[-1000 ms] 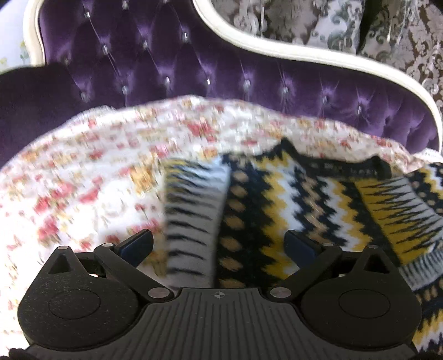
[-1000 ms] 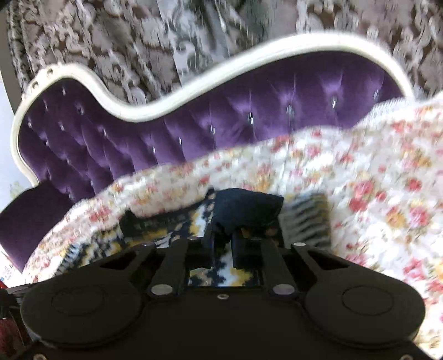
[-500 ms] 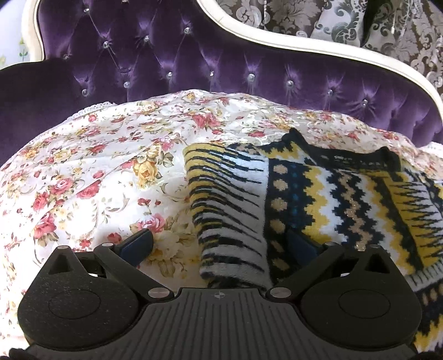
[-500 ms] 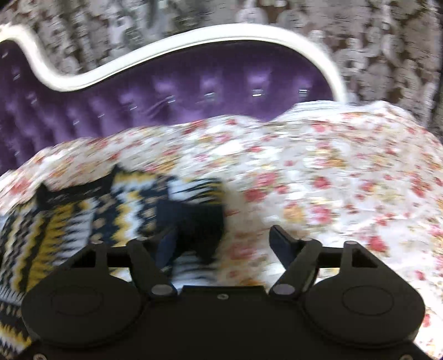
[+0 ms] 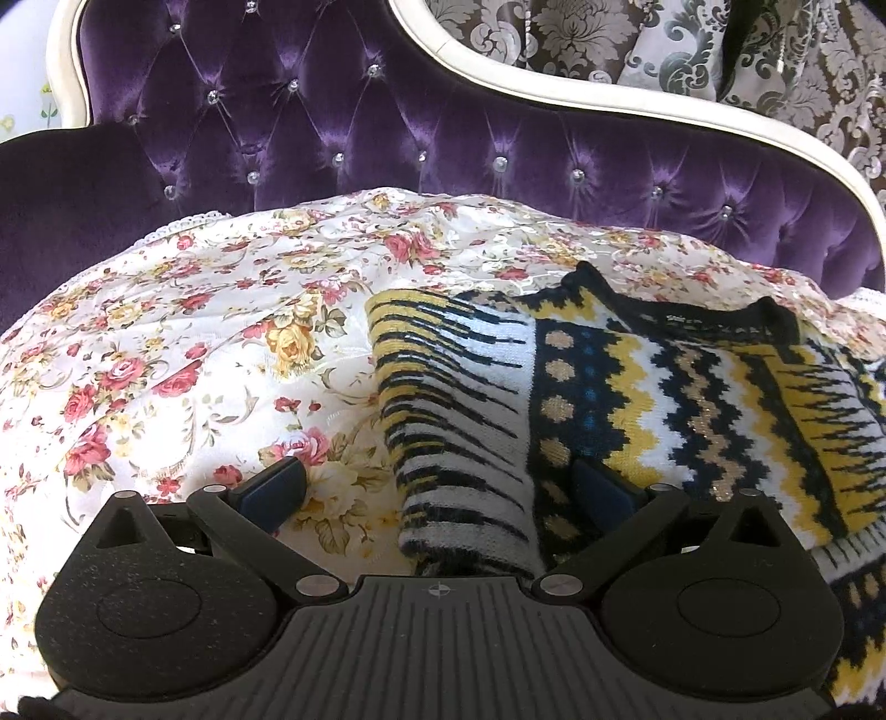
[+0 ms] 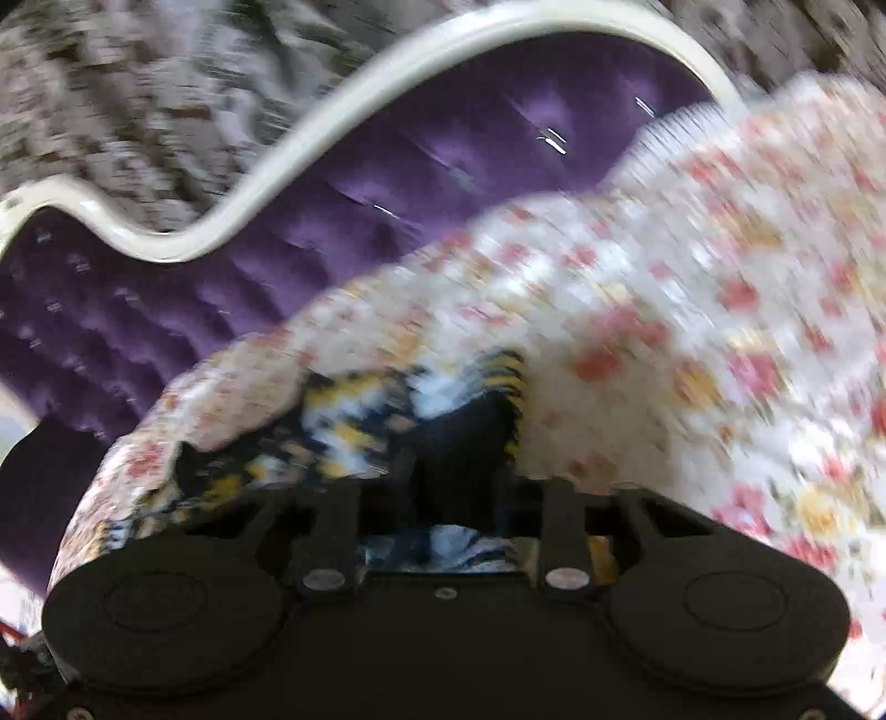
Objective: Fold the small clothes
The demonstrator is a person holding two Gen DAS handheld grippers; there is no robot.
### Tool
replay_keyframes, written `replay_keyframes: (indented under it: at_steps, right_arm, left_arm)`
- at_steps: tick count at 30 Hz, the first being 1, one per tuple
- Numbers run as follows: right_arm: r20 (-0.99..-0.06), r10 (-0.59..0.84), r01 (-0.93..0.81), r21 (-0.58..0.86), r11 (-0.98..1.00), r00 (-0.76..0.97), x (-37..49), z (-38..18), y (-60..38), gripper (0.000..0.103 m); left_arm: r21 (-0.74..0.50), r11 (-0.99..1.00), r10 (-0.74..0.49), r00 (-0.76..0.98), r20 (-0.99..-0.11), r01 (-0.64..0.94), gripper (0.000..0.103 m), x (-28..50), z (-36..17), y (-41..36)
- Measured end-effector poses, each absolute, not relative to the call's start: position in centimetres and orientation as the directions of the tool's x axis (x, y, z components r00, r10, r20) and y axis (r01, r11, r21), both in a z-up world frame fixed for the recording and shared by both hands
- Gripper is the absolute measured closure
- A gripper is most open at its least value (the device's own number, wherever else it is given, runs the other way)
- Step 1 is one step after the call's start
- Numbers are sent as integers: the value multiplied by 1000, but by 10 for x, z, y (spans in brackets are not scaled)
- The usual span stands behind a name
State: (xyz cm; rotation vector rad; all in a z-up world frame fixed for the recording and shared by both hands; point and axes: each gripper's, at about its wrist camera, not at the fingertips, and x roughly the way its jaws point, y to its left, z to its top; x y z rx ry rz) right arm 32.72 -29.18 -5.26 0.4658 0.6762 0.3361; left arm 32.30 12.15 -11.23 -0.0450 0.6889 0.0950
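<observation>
A small knitted sweater (image 5: 692,410) with black, yellow and white zigzags lies flat on the floral bedspread (image 5: 183,354). Its striped left sleeve (image 5: 454,421) is folded in along the body. My left gripper (image 5: 437,493) hovers open over that sleeve, one fingertip (image 5: 271,487) above the bedspread and the other above the knit. The right wrist view is badly blurred. There my right gripper (image 6: 457,471) is closing, its jaws narrow, with the sweater's dark cuff (image 6: 465,432) between them.
A purple tufted headboard (image 5: 443,149) with a white frame (image 5: 609,105) rises behind the bed. Patterned grey curtains (image 5: 664,44) hang beyond it. The bedspread stretches bare to the left of the sweater and to its right in the right wrist view.
The right gripper let go of the dark cuff, opened wide, then narrowed around it again while its view swung. The left sleeve came to rest folded on the sweater; the left gripper stayed open.
</observation>
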Motion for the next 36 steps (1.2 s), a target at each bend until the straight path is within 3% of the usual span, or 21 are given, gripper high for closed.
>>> replay_keyframes:
  at_steps: [2, 3, 5, 7, 11, 19, 22, 36]
  right_arm:
    - [-420, 430, -215, 468, 857, 799, 313, -32, -287, 65]
    - [-410, 399, -205, 441, 874, 820, 310, -28, -286, 54]
    - [-488, 302, -116, 374, 920, 819, 314, -32, -284, 32]
    - [-557, 240, -45, 341, 939, 795, 317, -40, -286, 32]
    - [-562, 242, -36, 353, 935, 791, 312, -38, -290, 31]
    - [-724, 170, -54, 181, 982, 669, 326, -69, -265, 13]
    - [-749, 162, -53, 168, 984, 642, 327, -82, -264, 0]
    - [-698, 122, -6, 166, 986, 705, 315, -88, -260, 0]
  left_arm:
    - [-10, 995, 73, 770, -634, -103, 0, 323, -113, 121]
    - [-10, 995, 73, 771, -633, -103, 0, 322, -113, 121]
    - [-10, 995, 73, 771, -633, -102, 0, 322, -113, 121]
    - [-10, 995, 73, 771, -632, -103, 0, 322, -113, 122]
    - [-9, 995, 75, 774, -629, -104, 0, 322, -113, 121]
    - [-9, 995, 75, 778, -623, -104, 0, 321, -113, 121]
    - [-8, 995, 76, 780, -621, -103, 0, 321, -114, 121]
    - [-7, 995, 77, 778, -623, -104, 0, 322, -114, 122]
